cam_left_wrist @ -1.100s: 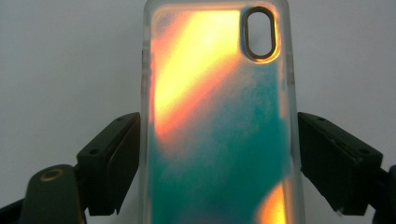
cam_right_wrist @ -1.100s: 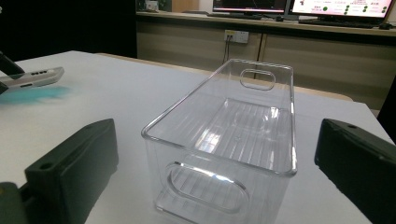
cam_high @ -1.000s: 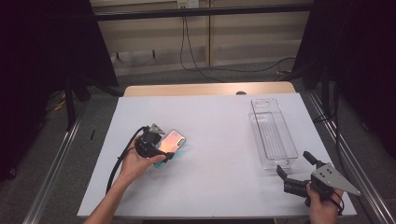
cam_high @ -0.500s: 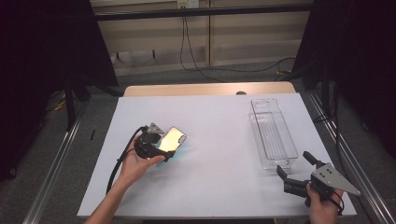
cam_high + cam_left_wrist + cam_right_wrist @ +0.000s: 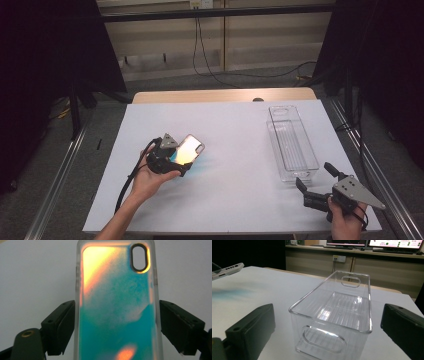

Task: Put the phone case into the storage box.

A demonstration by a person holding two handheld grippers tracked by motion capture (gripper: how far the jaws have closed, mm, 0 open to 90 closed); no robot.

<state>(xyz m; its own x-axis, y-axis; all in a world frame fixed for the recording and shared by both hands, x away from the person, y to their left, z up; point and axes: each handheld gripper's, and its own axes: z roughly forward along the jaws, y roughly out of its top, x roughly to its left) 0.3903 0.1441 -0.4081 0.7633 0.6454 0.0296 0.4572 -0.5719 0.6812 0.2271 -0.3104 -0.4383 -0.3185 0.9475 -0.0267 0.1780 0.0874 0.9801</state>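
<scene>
While the left gripper clamps the phone case across its sides above the desk, case tilted slightly more upright than a second ago, right gripper wide open, unmoved, facing the clear bin.

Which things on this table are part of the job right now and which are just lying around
In the job:
- iridescent teal-and-orange phone case, held in the left gripper
- clear plastic rectangular bin, faced by the open right gripper

Lying about:
- black cables on the floor behind the white table
</scene>
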